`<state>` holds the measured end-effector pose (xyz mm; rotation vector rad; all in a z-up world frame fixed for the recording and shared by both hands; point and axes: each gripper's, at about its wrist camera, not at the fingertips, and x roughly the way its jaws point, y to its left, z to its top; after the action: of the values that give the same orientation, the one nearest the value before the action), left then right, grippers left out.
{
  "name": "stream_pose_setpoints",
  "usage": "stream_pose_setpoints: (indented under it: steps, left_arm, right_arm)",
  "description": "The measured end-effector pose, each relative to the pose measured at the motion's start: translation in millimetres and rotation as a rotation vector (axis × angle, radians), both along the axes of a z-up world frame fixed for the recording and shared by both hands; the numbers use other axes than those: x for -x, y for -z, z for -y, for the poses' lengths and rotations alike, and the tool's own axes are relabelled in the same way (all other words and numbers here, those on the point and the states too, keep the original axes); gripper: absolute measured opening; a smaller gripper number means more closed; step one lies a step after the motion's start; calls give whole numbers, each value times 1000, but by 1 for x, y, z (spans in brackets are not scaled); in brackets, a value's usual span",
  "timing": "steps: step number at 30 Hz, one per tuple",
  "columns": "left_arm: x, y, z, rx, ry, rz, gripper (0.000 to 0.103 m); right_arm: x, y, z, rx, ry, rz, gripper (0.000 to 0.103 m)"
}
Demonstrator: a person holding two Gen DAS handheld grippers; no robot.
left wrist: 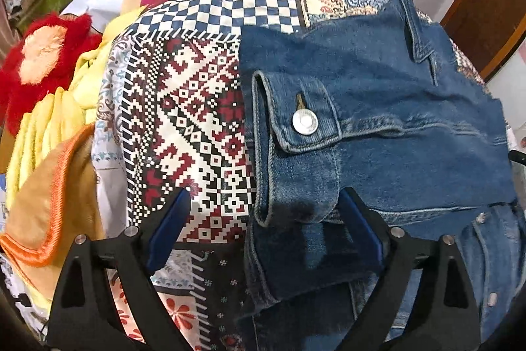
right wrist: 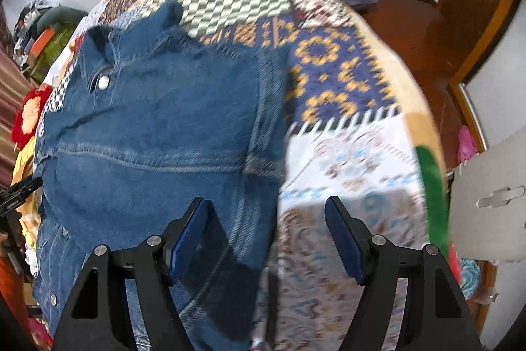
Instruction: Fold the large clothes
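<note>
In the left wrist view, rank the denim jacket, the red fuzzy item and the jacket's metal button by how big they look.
1. denim jacket, which fills most of the right half.
2. red fuzzy item, at the left edge; it lies farther from the camera, so its true size is unsure.
3. metal button, by far the smallest.
</note>
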<state>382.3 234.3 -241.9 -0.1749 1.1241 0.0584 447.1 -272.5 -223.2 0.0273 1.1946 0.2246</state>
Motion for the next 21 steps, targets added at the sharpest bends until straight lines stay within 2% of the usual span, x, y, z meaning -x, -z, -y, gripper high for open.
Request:
stream_pose_setpoints:
  steps: [2,4,7,10,14,15,17,18,19,20,21]
  left_arm:
    - [-3,-14,1,-17,4,21,92]
    - [-11,-33,0,-41,9,77,92]
    - [-32,-45,-6,-29,0,112,92]
    - [-57,-33,-15,19,-9,76,92]
    - [-95,6,-24,113,-33,-33,92]
    - [-100,12,-26,121,-45,-46,92]
    - [-112,25,-31,145,-78,-67,92]
    - [-116,30,-35,191,-96,-67,91]
    - [-118,33,-37,235,-106,-58,86]
    - [-119,34,-38,273,-112,-44,75]
    - [-119,33,-39,318,-107,-26,68]
  right_arm:
    - [-7,-10,7,-31,14,34,72]
    - [-18,-17,9,-60,25,58,72]
    - [-40,-18,4,-51,23,69,72]
    - [-62,-8,-9,-45,7,50,72]
    - [-82,15,-19,-78,13,-20,71]
    - [-84,19,-19,-101,16,-31,68]
    - [-86,24,-19,-130,45,-20,54]
    - [-86,25,-20,-131,53,-6,50]
    - [-87,26,-21,-135,52,0,42]
    - [-88,26,-21,-145,57,3,37]
    - [-88,27,-20,-161,64,5,33]
